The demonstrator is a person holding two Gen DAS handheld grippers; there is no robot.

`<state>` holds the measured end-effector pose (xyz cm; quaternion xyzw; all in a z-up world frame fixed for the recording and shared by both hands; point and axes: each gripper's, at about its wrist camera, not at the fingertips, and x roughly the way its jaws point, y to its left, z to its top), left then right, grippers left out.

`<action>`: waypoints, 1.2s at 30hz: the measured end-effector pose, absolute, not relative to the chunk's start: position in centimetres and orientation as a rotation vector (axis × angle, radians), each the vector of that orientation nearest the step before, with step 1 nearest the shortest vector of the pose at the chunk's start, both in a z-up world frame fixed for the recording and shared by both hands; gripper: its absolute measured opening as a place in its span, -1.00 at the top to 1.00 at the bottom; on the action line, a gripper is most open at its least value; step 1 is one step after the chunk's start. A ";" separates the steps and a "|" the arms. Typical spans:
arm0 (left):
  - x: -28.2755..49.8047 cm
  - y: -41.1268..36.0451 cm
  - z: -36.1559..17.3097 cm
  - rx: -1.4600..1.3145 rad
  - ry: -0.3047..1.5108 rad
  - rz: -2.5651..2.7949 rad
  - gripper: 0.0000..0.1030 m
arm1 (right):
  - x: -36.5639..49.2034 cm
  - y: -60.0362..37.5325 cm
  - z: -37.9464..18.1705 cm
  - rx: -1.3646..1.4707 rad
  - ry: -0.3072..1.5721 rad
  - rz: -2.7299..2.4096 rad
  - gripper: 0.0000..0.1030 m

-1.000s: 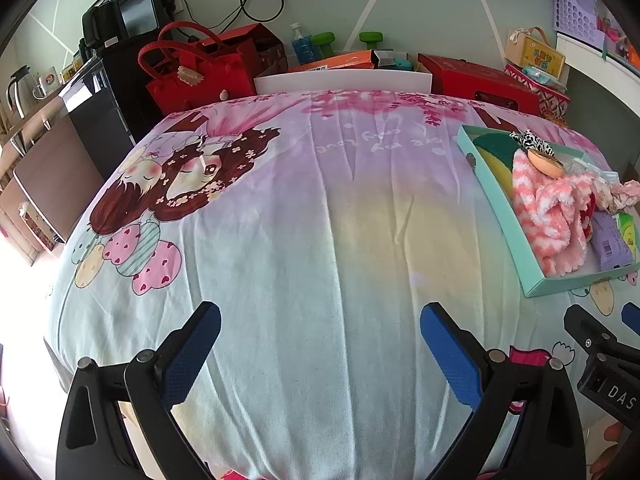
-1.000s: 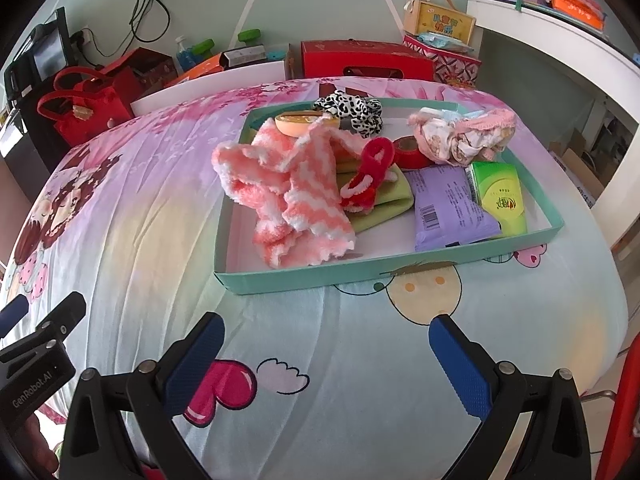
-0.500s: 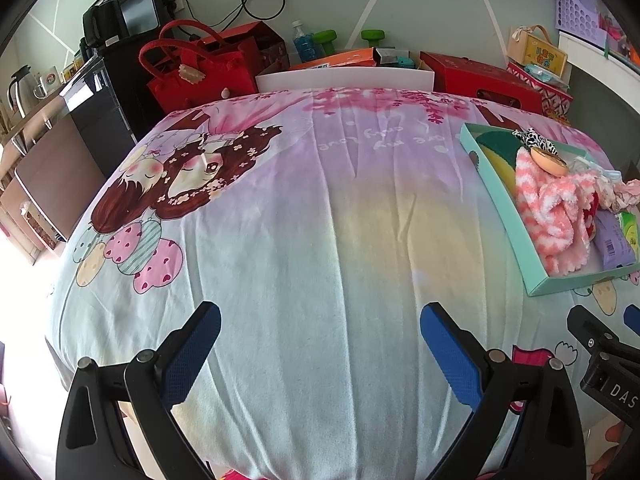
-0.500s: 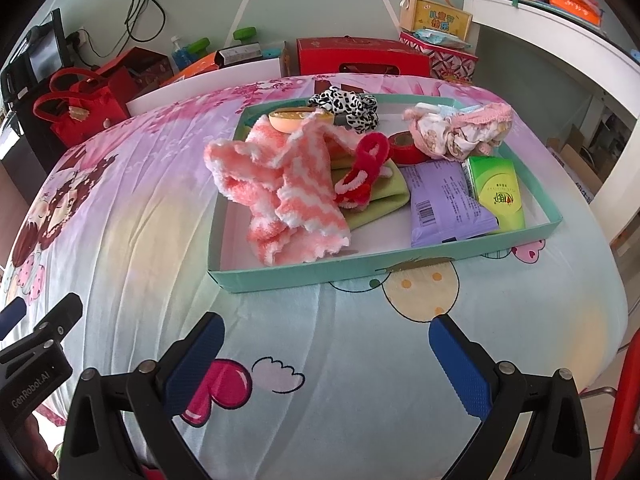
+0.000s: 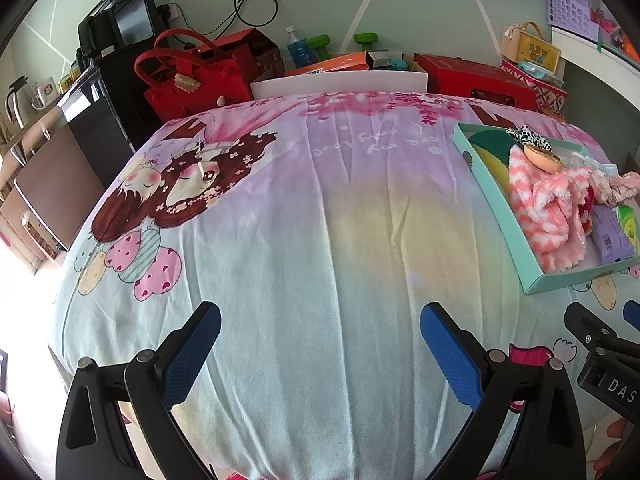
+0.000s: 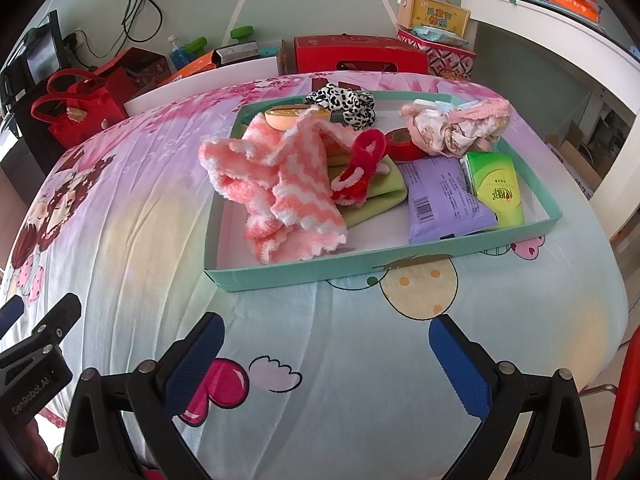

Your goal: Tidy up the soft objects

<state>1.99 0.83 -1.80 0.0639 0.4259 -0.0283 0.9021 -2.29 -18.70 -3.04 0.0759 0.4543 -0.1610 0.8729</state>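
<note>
A teal tray (image 6: 312, 274) lies on the cartoon-print bedsheet (image 6: 120, 216). In it are a pink-and-white fuzzy cloth (image 6: 276, 180), a green folded cloth (image 6: 376, 200), a red fuzzy piece (image 6: 360, 160), a leopard scrunchie (image 6: 344, 104), bunched pink fabric (image 6: 456, 128), a purple pack (image 6: 440, 200) and a green pack (image 6: 498, 188). My right gripper (image 6: 324, 360) hangs open over the sheet, short of the tray's near wall. My left gripper (image 5: 320, 348) is open above bare sheet, and the tray (image 5: 504, 216) lies to its right.
Red handbags (image 5: 188, 80) and red boxes (image 6: 360, 54) line the far side of the bed. A black cabinet (image 5: 100, 120) stands at the far left. A white counter (image 6: 560, 36) runs along the right. The other gripper (image 5: 604, 360) shows at the left view's right edge.
The right gripper has drifted slightly, so the tray sits a little more to the left in its view. In the left view the tray has shifted slightly right. Both grippers stay open.
</note>
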 end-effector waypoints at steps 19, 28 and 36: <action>2.0 0.6 -1.8 0.147 0.877 -0.056 -0.94 | -2.3 -18.9 -3.2 0.167 0.956 -0.349 -1.00; 2.0 0.6 -1.8 0.145 0.878 -0.054 -0.94 | -2.3 -18.9 -3.2 0.166 0.957 -0.349 -1.00; 1.9 0.7 -1.6 0.143 0.865 -0.049 -0.94 | -2.4 -18.9 -3.3 0.167 0.960 -0.351 -1.00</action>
